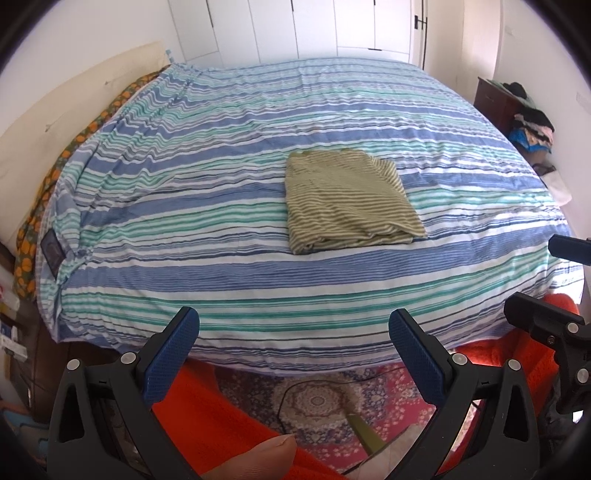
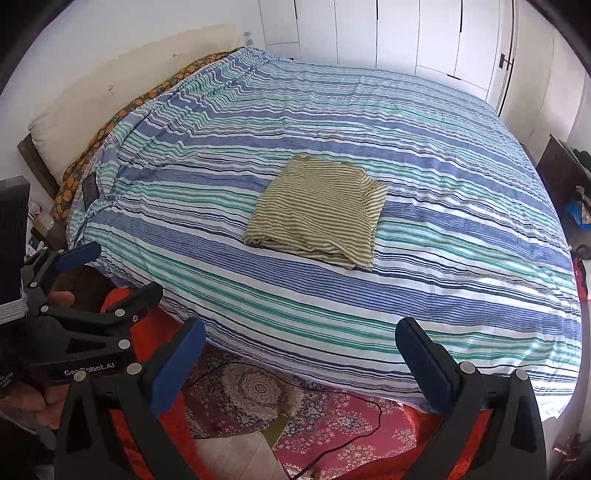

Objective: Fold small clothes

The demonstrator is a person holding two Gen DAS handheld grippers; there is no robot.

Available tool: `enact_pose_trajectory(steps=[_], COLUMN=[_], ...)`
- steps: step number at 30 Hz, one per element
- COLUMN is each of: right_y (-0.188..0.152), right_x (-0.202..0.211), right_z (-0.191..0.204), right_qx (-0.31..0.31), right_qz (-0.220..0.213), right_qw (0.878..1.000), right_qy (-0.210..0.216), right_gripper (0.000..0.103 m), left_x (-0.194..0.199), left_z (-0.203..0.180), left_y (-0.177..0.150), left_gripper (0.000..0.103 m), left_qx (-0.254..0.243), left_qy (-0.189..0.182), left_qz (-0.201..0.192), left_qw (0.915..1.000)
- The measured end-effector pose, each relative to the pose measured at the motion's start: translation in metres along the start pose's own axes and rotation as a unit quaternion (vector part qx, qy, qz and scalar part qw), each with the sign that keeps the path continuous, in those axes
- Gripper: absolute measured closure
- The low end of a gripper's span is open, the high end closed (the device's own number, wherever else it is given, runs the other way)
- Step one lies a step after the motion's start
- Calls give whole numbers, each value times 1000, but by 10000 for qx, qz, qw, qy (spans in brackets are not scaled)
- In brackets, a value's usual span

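Observation:
An olive-and-white striped garment (image 1: 349,199) lies folded into a neat rectangle on the bed, also in the right wrist view (image 2: 317,214). My left gripper (image 1: 293,325) is open and empty, held back off the bed's near edge, well short of the garment. My right gripper (image 2: 300,334) is open and empty, also pulled back over the floor at the bed's edge. The right gripper shows at the right edge of the left wrist view (image 1: 546,288), and the left gripper at the left of the right wrist view (image 2: 122,269).
The bed (image 1: 184,206) has a blue, green and white striped cover (image 2: 443,206). A patterned red rug (image 2: 280,398) with a black cable lies below. A dark nightstand with piled clothes (image 1: 532,125) stands at the right. White wardrobe doors (image 1: 314,26) line the far wall.

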State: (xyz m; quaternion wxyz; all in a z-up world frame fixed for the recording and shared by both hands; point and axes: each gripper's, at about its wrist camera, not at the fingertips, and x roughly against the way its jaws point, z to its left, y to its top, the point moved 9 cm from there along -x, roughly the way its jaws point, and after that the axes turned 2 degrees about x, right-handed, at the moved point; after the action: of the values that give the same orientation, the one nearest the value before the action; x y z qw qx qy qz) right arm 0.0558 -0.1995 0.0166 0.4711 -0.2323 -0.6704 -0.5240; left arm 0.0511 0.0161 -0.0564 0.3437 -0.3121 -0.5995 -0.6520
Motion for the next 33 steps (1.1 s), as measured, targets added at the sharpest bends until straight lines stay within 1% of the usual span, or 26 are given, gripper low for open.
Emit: enact_pose_trajectory(steps=[3,5,8,11,14,19,26,33], right_y=[-1,1,8,15,19,22,28,31], right_x=[-2,-1,4,11,13,15,26,28], right_z=[0,0,1,1,1,-1,-3,-1], right_qx=[9,27,47,124,237,329,506,666], right_qz=[126,128,10,-173,-239,-315,-547,-639], right_qw=[9999,9998,9995,9982,9965,9944,9878,9846], right_qy=[-77,-163,-310,-564,-767,-959,-1365,-1486], right_gripper=[1,1,1,1,1,1,1,1], left_x=[0,0,-1,-2,-2,-2,-3,-3], left_z=[2,4,7,9,8,8,7,7], left_y=[0,1,1,2,2,4,6,7], left_gripper=[1,1,1,1,1,1,1,1], left_qx=[12,47,90,114,126,108,87,116], left_qy=[12,-3,37,80,105,152,210,241], left_qz=[16,37,60,70,75,64,51,49], left_qw=[10000,10000,9999,9999,9998,9998,9997,9996])
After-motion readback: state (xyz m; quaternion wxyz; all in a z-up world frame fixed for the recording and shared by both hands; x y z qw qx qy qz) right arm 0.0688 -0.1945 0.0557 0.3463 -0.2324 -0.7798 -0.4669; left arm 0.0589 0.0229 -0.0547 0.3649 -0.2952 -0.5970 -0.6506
